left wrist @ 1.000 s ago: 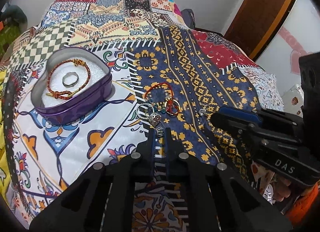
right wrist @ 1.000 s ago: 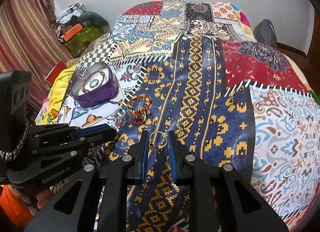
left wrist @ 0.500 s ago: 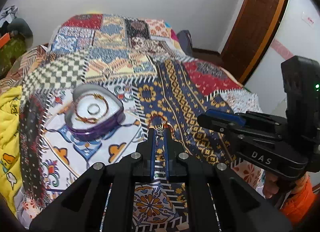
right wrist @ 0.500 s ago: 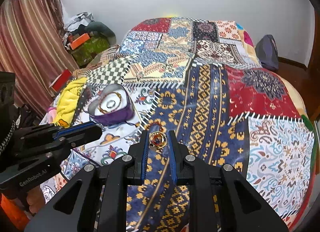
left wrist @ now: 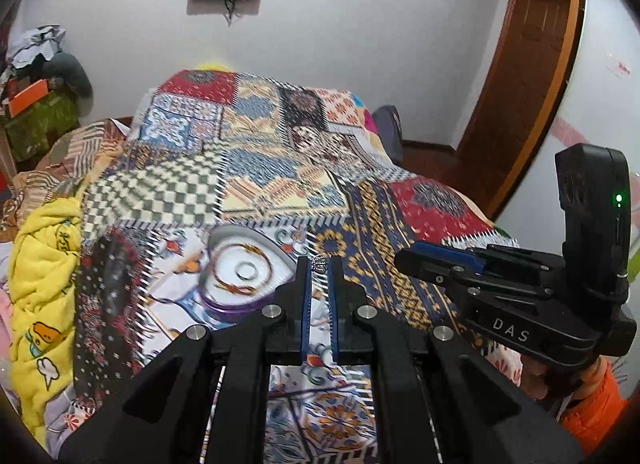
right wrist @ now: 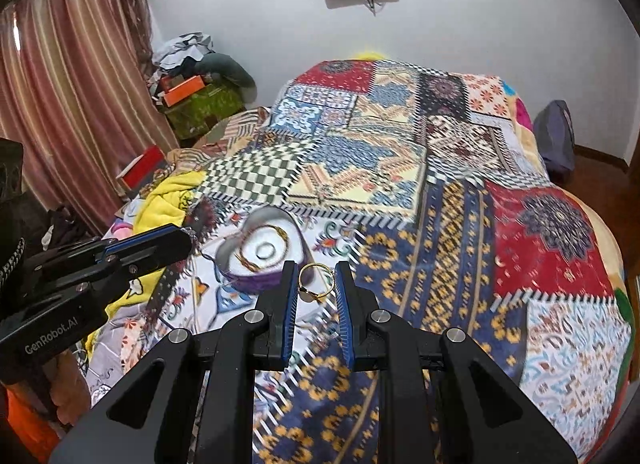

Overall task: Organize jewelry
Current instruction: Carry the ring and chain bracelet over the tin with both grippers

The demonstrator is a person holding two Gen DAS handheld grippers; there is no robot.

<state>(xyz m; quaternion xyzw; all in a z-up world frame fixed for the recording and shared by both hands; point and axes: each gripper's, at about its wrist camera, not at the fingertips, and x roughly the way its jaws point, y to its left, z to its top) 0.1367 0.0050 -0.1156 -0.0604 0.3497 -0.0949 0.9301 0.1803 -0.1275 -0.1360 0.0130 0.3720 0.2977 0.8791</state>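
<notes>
Right gripper (right wrist: pixel 316 284) clamped a gold ring (right wrist: pixel 315 282), left gripper (left wrist: pixel 319 264) pinched a stud (left wrist: pixel 319 263), both raised toward the tin (right wrist: pixel 262 254) for stowing.

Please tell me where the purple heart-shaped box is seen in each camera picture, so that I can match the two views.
Left wrist view: the purple heart-shaped box lies left of centre, just left of the left hand-held gripper tips.
Right wrist view: the box lies left of centre, just above and left of the right hand-held gripper tips.
Shared landmark: the green-and-white checkered patch beyond the box.
</notes>
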